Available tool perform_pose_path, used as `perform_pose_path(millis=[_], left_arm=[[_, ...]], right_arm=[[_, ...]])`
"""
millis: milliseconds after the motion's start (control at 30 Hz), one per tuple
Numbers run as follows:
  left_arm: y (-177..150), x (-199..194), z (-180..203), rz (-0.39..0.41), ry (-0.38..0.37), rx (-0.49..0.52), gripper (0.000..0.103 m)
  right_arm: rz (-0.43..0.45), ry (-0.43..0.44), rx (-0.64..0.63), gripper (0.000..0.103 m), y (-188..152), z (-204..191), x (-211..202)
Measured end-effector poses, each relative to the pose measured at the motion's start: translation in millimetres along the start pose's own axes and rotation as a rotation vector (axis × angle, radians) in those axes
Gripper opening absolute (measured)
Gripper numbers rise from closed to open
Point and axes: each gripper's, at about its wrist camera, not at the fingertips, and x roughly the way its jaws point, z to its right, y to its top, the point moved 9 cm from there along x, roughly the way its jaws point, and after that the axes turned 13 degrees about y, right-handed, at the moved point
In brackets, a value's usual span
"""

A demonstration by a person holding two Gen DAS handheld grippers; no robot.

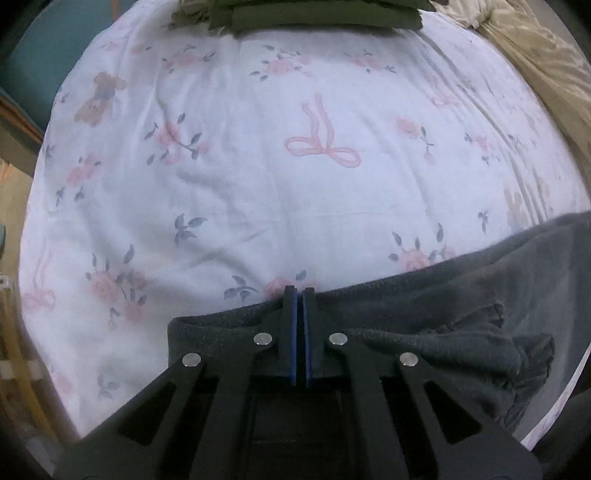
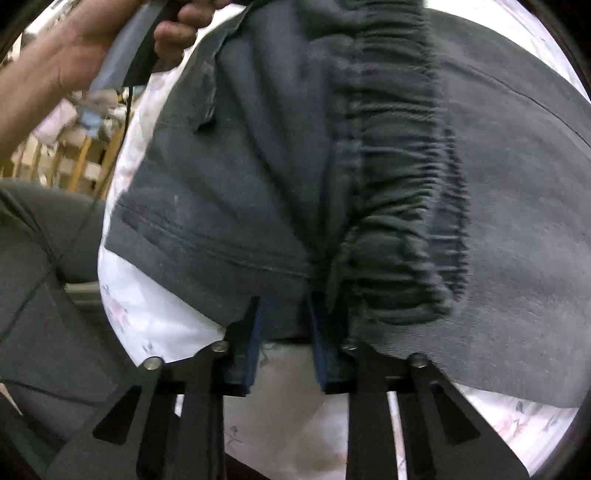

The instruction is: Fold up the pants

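Observation:
Dark grey pants [image 1: 424, 325] lie on a white floral bedsheet [image 1: 258, 184]. My left gripper [image 1: 299, 295] is shut, its fingers pinching the pants' upper edge near a corner. In the right wrist view the pants [image 2: 240, 177] fill the frame, with the gathered elastic waistband [image 2: 399, 184] running top to bottom. My right gripper [image 2: 284, 306] is partly closed around a fold of the pants' edge beside the waistband; a gap remains between its fingers, filled with cloth. The person's left hand [image 2: 74, 55] shows at top left, holding the other gripper.
A stack of folded olive-green clothes [image 1: 314, 14] sits at the bed's far edge. A beige blanket [image 1: 546, 66] lies at the far right. The bed's left edge [image 1: 33, 221] drops off to a wooden floor. A wooden crib rail [image 2: 74, 155] stands beyond the bed.

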Motion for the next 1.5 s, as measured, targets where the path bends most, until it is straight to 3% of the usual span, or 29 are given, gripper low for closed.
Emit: perform_pose_path(millis=[100, 167, 200, 233, 367, 533, 633, 800, 867, 1067, 1100, 1133, 1200, 1233, 1267, 1400, 1500], left_arm=[[7, -27, -14, 0.044, -0.022, -0.045, 0.004], [9, -47, -29, 0.077, -0.025, -0.099, 0.019], [8, -59, -41, 0.094, -0.009, -0.136, 0.036], [5, -68, -48, 0.111, 0.002, -0.159, 0.041], [-33, -91, -58, 0.102, 0.015, -0.163, 0.041], [-114, -95, -63, 0.006, 0.027, -0.194, 0.045], [-160, -93, -72, -0.058, -0.002, -0.235, 0.048], [-238, -69, -68, -0.235, -0.149, -0.457, 0.048], [-259, -65, -54, -0.273, -0.201, -0.486, 0.047], [-280, -78, -34, -0.227, -0.228, -0.465, 0.044], [-281, -78, -32, -0.223, -0.235, -0.459, 0.035], [-282, -77, -30, -0.224, -0.237, -0.451, 0.017], [-287, -75, -26, -0.235, -0.248, -0.443, 0.009], [-285, -76, -25, -0.23, -0.249, -0.431, 0.007], [-284, -83, -24, -0.218, -0.25, -0.412, 0.006], [-281, -119, -28, -0.149, -0.262, -0.399, 0.006], [-291, -95, -37, -0.258, -0.228, -0.448, 0.006]], right_arm=[[0.156, 0.132, 0.046, 0.025, 32, -10, -44], [0.246, 0.112, -0.007, 0.025, 58, -15, -72], [0.282, 0.092, -0.033, 0.025, 71, -16, -82], [0.306, 0.077, -0.041, 0.025, 84, -12, -89], [0.403, 0.076, 0.015, 0.025, 143, 15, -93], [0.338, -0.047, 0.078, 0.021, 182, 58, -45], [0.362, -0.036, 0.065, 0.026, 177, 44, -59], [0.316, 0.074, -0.051, 0.027, 150, -4, -68], [0.279, 0.102, -0.095, 0.027, 148, -25, -56], [0.16, 0.103, -0.128, 0.027, 152, -37, -15], [0.153, 0.098, -0.133, 0.027, 155, -39, -9], [0.151, 0.073, -0.142, 0.026, 157, -37, -5], [0.138, 0.005, -0.138, 0.015, 158, -23, 0], [0.142, -0.026, -0.119, 0.004, 159, -12, 0], [0.157, -0.037, -0.1, 0.0, 164, -5, -1], [0.175, -0.028, -0.053, 0.0, 176, 9, -10], [0.156, -0.052, -0.073, 0.0, 175, 13, -8]])
